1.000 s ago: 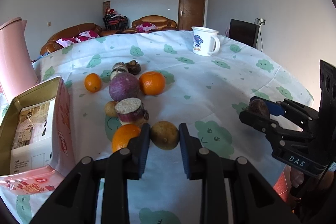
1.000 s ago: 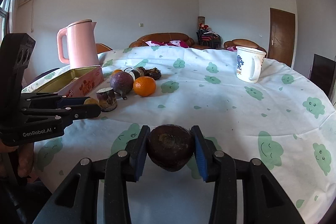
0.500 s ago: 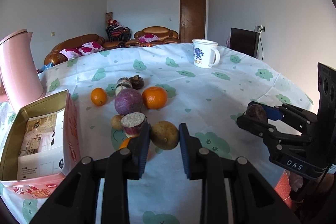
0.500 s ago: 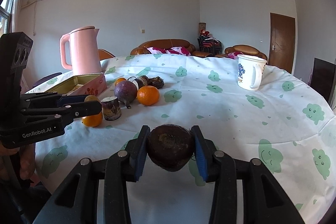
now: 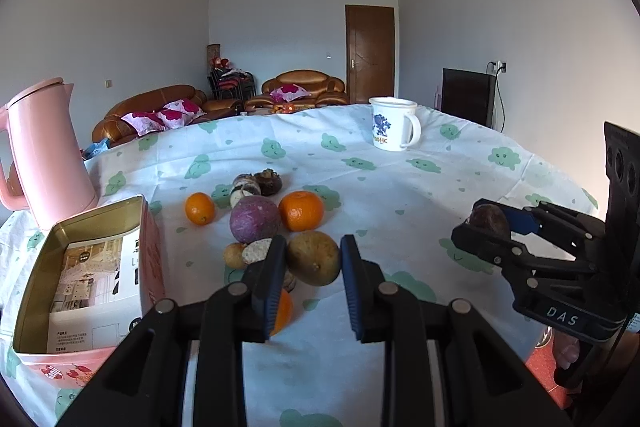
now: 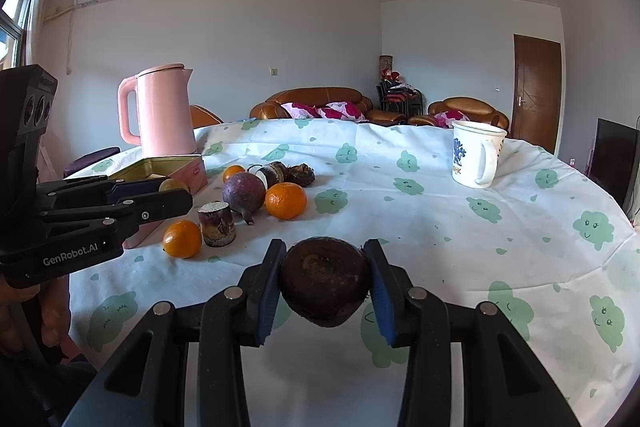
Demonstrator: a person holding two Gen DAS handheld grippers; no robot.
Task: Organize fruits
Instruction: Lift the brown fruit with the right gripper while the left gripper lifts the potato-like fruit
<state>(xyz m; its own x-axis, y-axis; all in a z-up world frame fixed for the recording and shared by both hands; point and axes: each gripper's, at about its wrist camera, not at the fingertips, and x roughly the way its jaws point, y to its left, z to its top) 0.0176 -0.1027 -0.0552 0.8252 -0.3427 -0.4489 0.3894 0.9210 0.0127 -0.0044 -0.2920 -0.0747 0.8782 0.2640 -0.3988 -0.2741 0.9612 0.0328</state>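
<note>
**Mia:** What is the left gripper point(image 5: 313, 269) holding?

**Ben:** A brown, round fruit point(image 5: 313, 257), a bit like a potato. The two blue pads squeeze it from both sides. The jaws are as close together as they can get with the fruit in between. It looks lifted a little above the table point(image 5: 440, 195).

**Mia:** And the right gripper point(image 6: 323, 281)?

**Ben:** That one is clamped on a dark brown, round thing point(image 6: 324, 281) with rough skin. The pads press on its left and right sides. It sits up off the cloth too.

**Mia:** Where are the other fruits?

**Ben:** They lie in a little bunch on the white cloth with green clouds. There is a big purple one point(image 5: 255, 219) in the middle. A big orange point(image 5: 301, 210) sits just beside it on the right. A small orange point(image 5: 199, 208) is on its left. Another orange point(image 5: 282, 311) peeks out under the left gripper's finger. Next to that is a cut stump point(image 6: 216, 224) with a pale top. Two dark, knobbly ones point(image 5: 269, 181) lie at the back.

**Mia:** What else is there?

**Ben:** An open pink tin box point(image 5: 24, 315) sits left of the bunch, with a paper box inside. A pink kettle point(image 5: 46, 155) stands behind it. A white mug point(image 5: 392, 125) stands far off on the right.
</note>
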